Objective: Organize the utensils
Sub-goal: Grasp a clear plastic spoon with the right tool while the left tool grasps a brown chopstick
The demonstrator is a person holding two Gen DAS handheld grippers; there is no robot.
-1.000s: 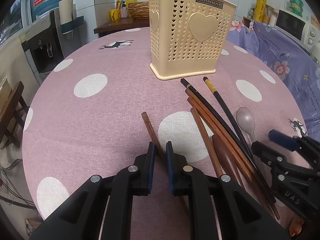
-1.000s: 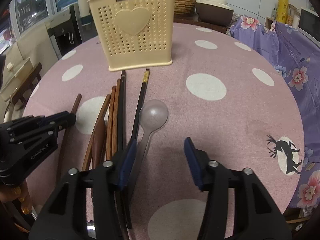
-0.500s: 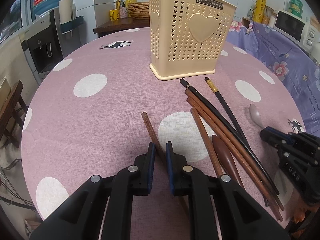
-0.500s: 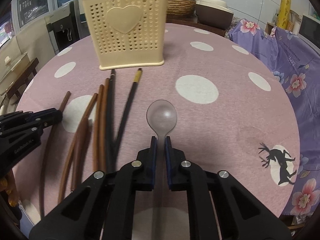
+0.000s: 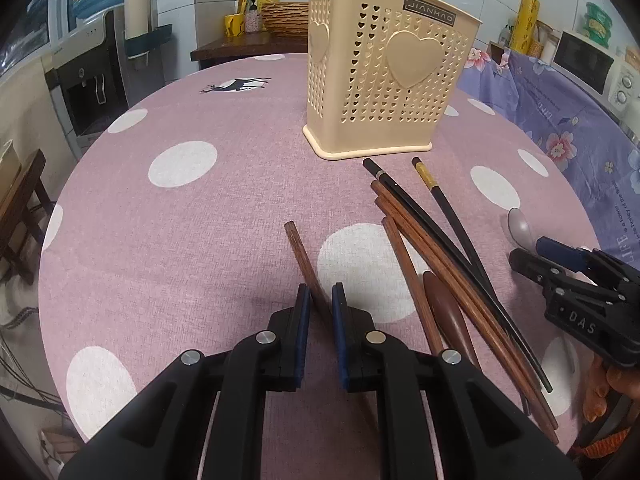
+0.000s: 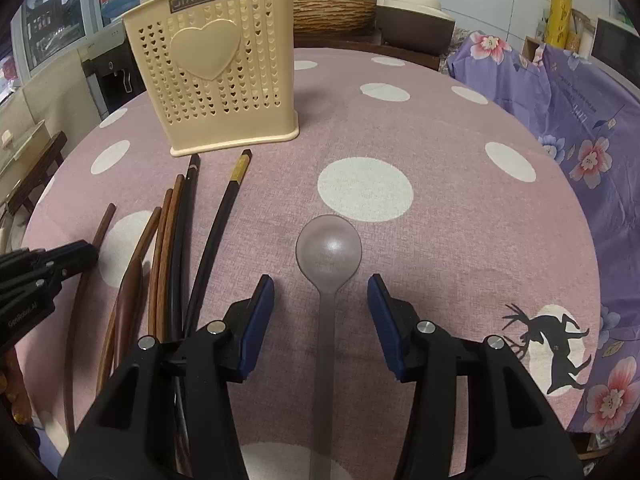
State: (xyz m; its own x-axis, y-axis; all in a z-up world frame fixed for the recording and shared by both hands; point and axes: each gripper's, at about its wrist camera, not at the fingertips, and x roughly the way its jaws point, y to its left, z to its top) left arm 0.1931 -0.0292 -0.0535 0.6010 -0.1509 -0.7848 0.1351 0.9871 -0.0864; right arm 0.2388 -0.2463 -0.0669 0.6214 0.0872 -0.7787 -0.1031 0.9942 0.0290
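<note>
A cream perforated utensil basket [image 5: 384, 80] [image 6: 216, 76] stands upright at the far side of the pink dotted table. My left gripper [image 5: 320, 300] is shut on a brown wooden chopstick [image 5: 300, 252] that lies on the cloth. Several brown and black chopsticks [image 5: 432, 240] [image 6: 176, 248] and a brown wooden spoon [image 5: 444, 312] lie to its right. My right gripper [image 6: 320, 300] is open, its jaws on either side of the handle of a translucent grey spoon [image 6: 329, 252] lying on the table.
The table [image 5: 180, 220] is round, with its edge close on the left and near sides. A purple floral cloth [image 6: 580, 140] covers furniture on the right. A water dispenser [image 5: 100, 64] and a side table with baskets stand behind.
My right gripper closed on the grey spoon half a second ago and has now opened; the spoon lies between its jaws, right of where it first lay. My left gripper has not moved.
</note>
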